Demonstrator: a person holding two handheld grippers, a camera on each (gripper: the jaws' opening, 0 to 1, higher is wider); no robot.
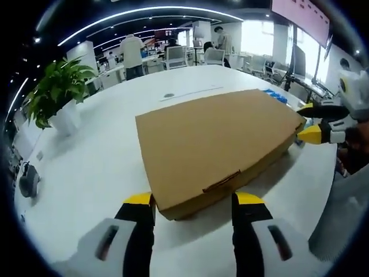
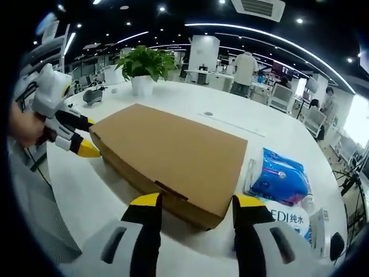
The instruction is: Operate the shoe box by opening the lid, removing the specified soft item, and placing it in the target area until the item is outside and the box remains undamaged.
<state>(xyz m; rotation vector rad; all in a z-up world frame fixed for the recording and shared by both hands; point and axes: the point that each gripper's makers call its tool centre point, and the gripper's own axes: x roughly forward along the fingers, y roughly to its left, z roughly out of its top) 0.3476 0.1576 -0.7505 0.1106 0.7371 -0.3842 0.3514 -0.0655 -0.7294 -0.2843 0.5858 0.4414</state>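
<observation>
A flat brown cardboard shoe box [image 1: 216, 147], matte with lid closed, lies on the smooth white table [image 1: 86, 173]. The left gripper [image 1: 193, 202] and right gripper [image 2: 193, 202] both stand open at opposite box ends, yellow-tipped. A glossy blue plastic pack [image 2: 281, 178] lies beside the box.

The blue-and-white soft package [image 2: 281, 183] lying on the worktop [image 2: 271, 134] beside the box carries the readable print "EDI" followed by the Chinese characters "纯水".
</observation>
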